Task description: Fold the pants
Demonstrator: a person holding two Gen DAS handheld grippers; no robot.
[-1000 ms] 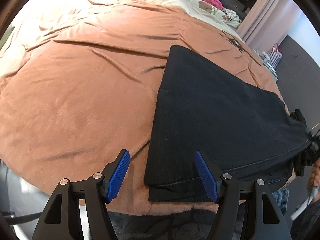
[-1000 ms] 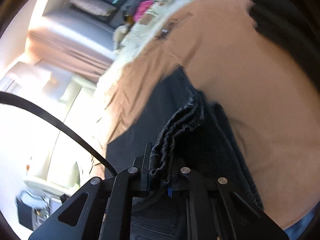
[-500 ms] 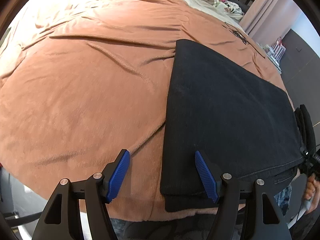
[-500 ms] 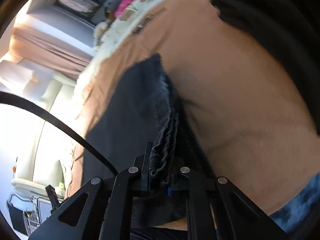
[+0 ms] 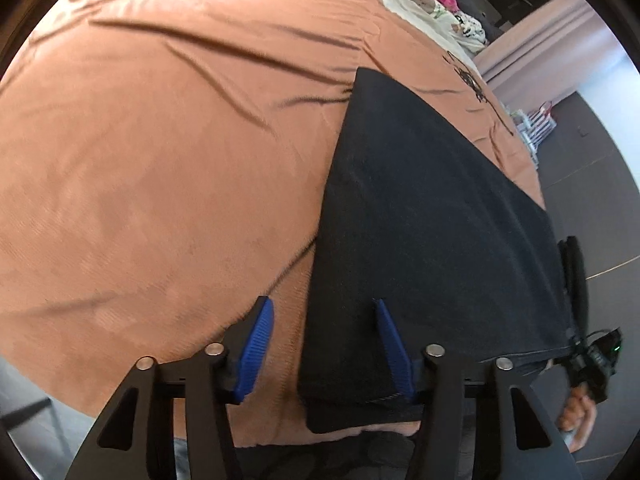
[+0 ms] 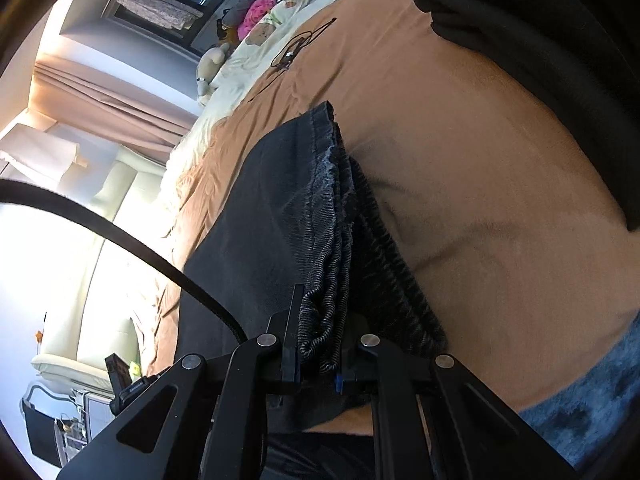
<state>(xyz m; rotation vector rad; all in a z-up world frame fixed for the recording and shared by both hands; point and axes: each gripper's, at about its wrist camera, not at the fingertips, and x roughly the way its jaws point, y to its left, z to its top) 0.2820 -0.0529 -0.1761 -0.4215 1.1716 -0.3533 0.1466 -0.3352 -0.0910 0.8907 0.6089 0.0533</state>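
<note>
**Folded pants at the bed's near edge, one corner clamped**

Bedroom light falls from a curtained window onto a bed (image 5: 168, 184) spread with a rust-orange blanket (image 5: 152, 152); cream bedding (image 5: 424, 4) and a few soft toys (image 6: 256, 12) lie at its far end, and a thin dark cord (image 5: 476, 88) trails across the blanket near the far right corner.

The pants (image 5: 432, 216), dark denim, lie folded into a flat stack of several layers on the blanket toward the bed's near right corner. The stack's near end reaches the bed's near edge, and a lower layer sticks out a little beyond the top one there.

The left hand-held gripper (image 5: 326, 350) hovers over that near edge with its blue pads (image 5: 256, 344) partly apart; the jaws have just been closing. The pants' near left corner sits between the pads, with the right pad over the cloth and the left pad over bare blanket. Neither pad presses the fabric.

The right hand-held gripper (image 6: 318, 354) is closed tight on the bunched layered edge of the pants (image 6: 288, 216) at the stack's right side, the ribbed folds squeezed between its jaws. In the left wrist view this gripper (image 5: 592, 364) shows at the stack's right corner with a hand (image 5: 580, 416) beneath it. A black cable (image 6: 120, 236) arcs across the right wrist view, and a blue rug (image 6: 592, 396) shows below the bed's edge.
</note>
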